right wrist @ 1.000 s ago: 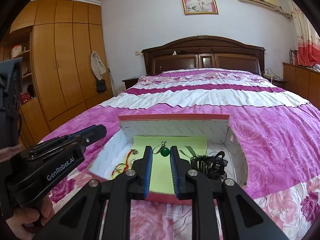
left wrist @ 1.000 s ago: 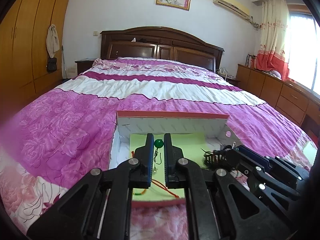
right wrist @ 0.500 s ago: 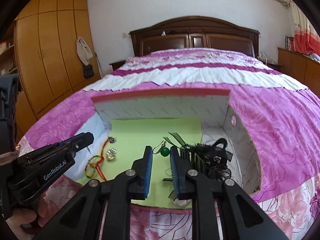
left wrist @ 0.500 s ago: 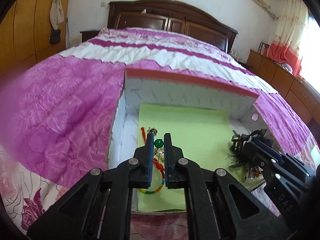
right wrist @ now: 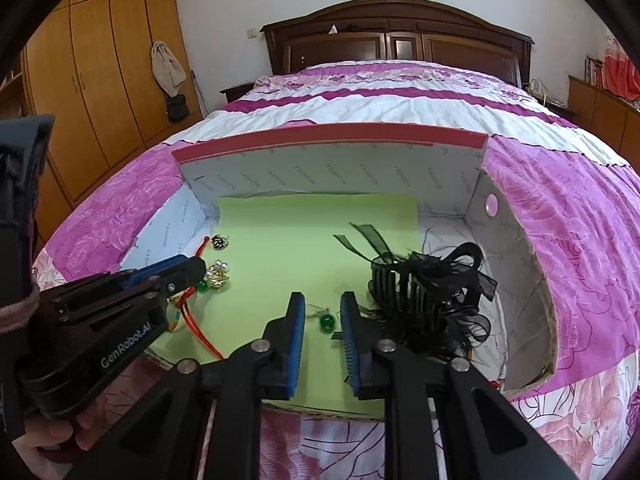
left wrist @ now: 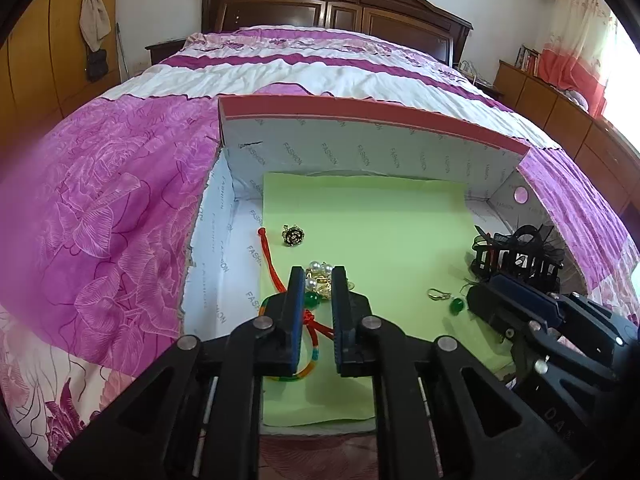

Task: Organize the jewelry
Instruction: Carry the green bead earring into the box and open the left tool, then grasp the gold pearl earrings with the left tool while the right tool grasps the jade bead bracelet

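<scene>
A white box point(left wrist: 360, 140) with a green paper floor point(left wrist: 372, 232) lies on the bed. My left gripper point(left wrist: 316, 280) is open, low over a green bead earring point(left wrist: 311, 301), a pearl and gold cluster point(left wrist: 320, 276) and a red cord bracelet point(left wrist: 272, 264). A black rose brooch point(left wrist: 293, 235) lies beyond. My right gripper point(right wrist: 323, 305) is open around a second green bead earring point(right wrist: 326, 321), which lies on the paper; it also shows in the left wrist view point(left wrist: 456, 306). A black feathered hair comb point(right wrist: 428, 288) sits right of it.
The box's walls point(right wrist: 332, 168) rise at the back and sides; its right wall point(right wrist: 516, 264) has a round hole. The pink and white quilt point(right wrist: 400, 92) surrounds the box. A wooden wardrobe point(right wrist: 100, 72) stands at the left, a headboard point(right wrist: 396, 40) behind.
Both grippers have dropped lower into the box and opened. Each green bead earring, held between the fingers before, now lies on the green paper.
</scene>
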`<state>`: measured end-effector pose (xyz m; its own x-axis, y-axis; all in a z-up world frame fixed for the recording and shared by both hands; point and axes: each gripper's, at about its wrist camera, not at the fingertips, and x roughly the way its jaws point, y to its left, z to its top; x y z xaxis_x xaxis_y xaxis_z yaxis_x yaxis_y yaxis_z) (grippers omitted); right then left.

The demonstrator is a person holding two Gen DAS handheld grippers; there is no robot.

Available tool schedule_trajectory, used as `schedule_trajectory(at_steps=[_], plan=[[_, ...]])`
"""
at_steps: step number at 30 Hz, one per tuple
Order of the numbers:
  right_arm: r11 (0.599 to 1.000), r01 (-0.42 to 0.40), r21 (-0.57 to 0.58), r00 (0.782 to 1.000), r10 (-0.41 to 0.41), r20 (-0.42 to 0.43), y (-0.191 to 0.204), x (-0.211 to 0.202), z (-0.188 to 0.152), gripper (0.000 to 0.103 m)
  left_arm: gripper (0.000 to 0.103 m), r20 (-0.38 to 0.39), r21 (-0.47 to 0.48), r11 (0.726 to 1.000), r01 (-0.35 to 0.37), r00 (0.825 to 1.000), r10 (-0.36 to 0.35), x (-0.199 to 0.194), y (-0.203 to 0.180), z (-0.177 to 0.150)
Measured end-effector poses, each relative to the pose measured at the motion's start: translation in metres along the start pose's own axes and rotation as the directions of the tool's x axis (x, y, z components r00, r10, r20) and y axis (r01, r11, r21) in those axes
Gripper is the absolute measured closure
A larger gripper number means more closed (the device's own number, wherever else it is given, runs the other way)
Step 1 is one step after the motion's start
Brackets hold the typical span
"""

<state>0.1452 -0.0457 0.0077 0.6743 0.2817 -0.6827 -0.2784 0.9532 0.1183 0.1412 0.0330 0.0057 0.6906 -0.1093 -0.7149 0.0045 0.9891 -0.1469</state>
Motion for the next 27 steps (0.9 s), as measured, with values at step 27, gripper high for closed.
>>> schedule_trajectory(at_steps=[27], plan=[[0.99,-0.107,0.087,0.994,0.105,0.033,-0.008,-0.099,0.005,0.051,0.077,-0.008,0.06,0.995,0.077,0.997,-0.076,-0.097,-0.004,0.003]])
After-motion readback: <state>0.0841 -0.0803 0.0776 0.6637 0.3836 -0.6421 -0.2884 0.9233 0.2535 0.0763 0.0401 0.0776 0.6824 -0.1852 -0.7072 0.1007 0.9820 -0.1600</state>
